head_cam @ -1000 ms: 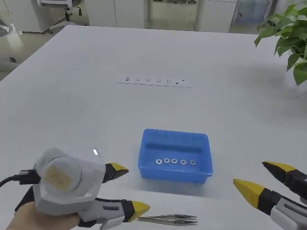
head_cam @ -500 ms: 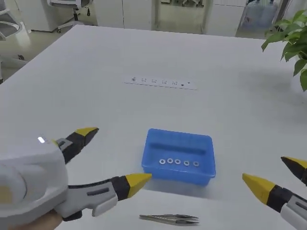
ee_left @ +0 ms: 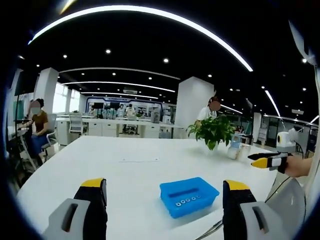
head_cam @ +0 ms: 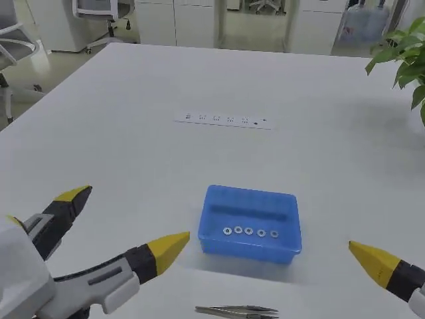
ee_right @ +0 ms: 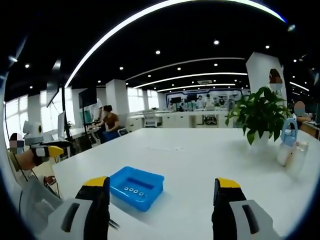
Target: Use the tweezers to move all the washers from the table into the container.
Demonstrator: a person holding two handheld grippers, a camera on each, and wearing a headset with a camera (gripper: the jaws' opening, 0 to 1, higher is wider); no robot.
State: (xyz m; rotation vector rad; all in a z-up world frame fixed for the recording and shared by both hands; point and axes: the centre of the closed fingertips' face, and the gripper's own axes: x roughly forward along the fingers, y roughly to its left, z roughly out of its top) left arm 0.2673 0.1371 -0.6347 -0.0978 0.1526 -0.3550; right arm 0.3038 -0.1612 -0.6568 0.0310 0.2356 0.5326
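A blue container (head_cam: 249, 229) sits on the white table (head_cam: 133, 153) with several washers (head_cam: 249, 231) lying in a row inside it. Metal tweezers (head_cam: 236, 310) lie flat on the table just in front of it, with nothing holding them. My left gripper (head_cam: 123, 219) hovers open at the lower left, empty, short of the container. My right gripper (head_cam: 398, 256) is open at the lower right, also empty. In the left gripper view the container (ee_left: 189, 195) and washers (ee_left: 187, 200) lie between my open jaws. In the right gripper view the container (ee_right: 136, 186) lies left of centre.
A white power strip (head_cam: 224, 120) lies on the table beyond the container. A potted plant (head_cam: 405, 53) stands at the far right edge, with bottles (ee_right: 291, 145) beside it. Office chairs (head_cam: 99, 13) and seated people (ee_right: 109, 125) are beyond the table.
My left gripper has drawn back toward the lower left and its jaws stand wider apart. My right gripper has slid toward the right edge. Container, washers and tweezers have stayed put.
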